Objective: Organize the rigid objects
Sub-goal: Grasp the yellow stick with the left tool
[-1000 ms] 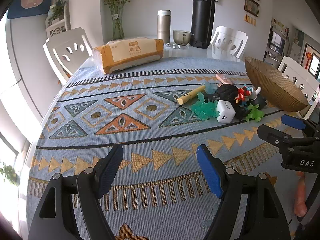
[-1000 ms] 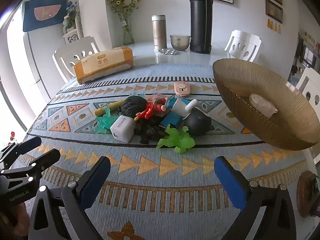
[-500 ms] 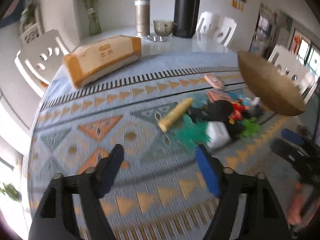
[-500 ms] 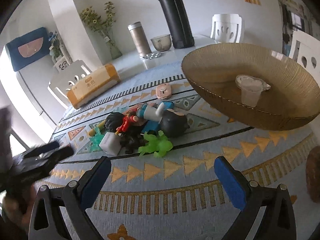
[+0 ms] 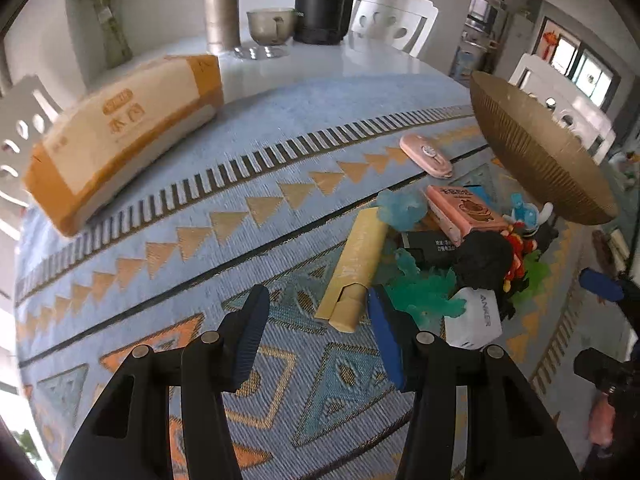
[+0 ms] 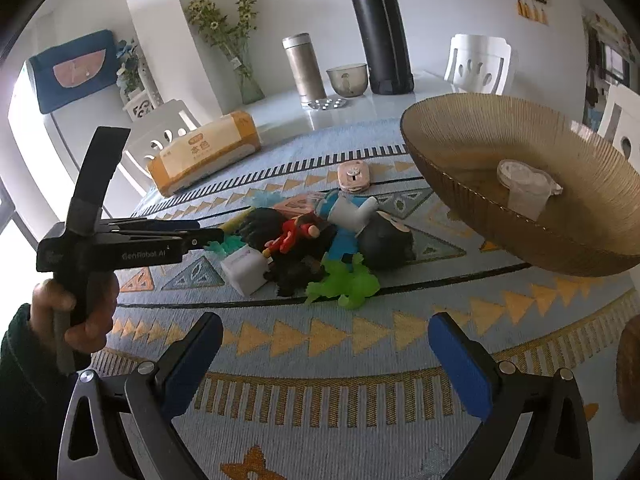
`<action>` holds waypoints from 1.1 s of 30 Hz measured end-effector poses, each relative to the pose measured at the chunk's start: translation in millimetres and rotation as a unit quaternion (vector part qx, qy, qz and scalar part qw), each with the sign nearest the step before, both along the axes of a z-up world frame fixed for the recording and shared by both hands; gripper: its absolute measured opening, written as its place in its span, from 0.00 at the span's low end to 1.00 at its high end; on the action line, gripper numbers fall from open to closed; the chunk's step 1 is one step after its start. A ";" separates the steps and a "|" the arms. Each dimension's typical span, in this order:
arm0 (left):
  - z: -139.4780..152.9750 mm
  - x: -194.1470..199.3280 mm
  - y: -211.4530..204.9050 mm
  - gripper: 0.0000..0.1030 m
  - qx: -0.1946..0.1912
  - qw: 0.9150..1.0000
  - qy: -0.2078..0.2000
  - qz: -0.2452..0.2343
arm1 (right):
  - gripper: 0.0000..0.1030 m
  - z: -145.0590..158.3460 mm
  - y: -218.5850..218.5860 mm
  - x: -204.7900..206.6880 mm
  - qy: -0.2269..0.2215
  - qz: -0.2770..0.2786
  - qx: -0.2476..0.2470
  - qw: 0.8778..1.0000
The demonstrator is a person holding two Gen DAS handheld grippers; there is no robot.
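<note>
Left wrist view. The left gripper (image 5: 316, 320) pointed steeply down at the patterned blue woven tablecloth (image 5: 240, 208); its jaws were closing, with only cloth between the blue pads. The near end of a tan cylindrical tube (image 5: 356, 268) lay just ahead of the right-hand pad, apart from it. Beyond the tube sat the pile of small rigid objects: a white cube charger (image 5: 476, 320), a translucent teal toy (image 5: 424, 296), a pink flat box (image 5: 460, 212) and a black rounded lump (image 5: 484, 260). A pink oval case (image 5: 426, 156) lay apart from the pile, nearer the ribbed golden bowl (image 5: 532, 152). An orange-and-white tissue pack (image 5: 124, 136) lay at the far left.

Right wrist view. The right gripper (image 6: 324, 356) hovered over bare cloth, its jaws wide apart and holding nothing. The pile lay ahead of it, with a green translucent toy (image 6: 344, 284) nearest and a red figurine (image 6: 292, 236) on top. The golden bowl held a clear plastic cup (image 6: 524, 188). At left, a hand (image 6: 76, 312) in a dark sleeve gripped the left gripper's handle, its fingers reaching the pile's left edge.
</note>
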State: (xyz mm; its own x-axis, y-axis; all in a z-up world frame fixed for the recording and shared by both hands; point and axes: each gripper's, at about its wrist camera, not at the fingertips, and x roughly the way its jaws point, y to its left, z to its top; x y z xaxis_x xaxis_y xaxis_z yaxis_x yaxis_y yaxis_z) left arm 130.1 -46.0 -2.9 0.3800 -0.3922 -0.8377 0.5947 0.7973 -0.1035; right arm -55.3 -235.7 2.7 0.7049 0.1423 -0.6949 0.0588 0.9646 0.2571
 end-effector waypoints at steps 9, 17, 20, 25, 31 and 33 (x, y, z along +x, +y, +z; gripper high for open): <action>-5.3 -4.8 -10.1 0.39 0.048 0.998 -0.026 -0.018 | 1.00 -3.8 -12.2 3.6 0.010 -0.007 0.033 0.999; -5.4 -9.7 -21.5 0.22 0.040 0.998 -0.043 -0.006 | 1.00 -1.3 -11.5 0.4 0.000 -0.007 0.032 0.999; -1.4 -28.0 5.6 0.22 0.036 0.998 -0.040 0.032 | 1.00 0.7 -9.3 -1.6 -0.007 0.004 0.035 0.999; 8.8 -72.1 54.9 0.21 0.021 0.992 -0.042 0.121 | 0.99 1.9 -0.6 -2.4 -0.009 0.007 0.013 1.000; -5.3 -103.6 77.9 0.21 -0.008 0.983 -0.048 0.175 | 0.83 2.2 12.6 3.4 0.013 0.023 0.042 0.999; 0.5 -103.7 79.1 0.21 -0.028 0.982 -0.066 0.172 | 0.83 4.5 26.6 12.7 0.028 0.047 0.091 0.994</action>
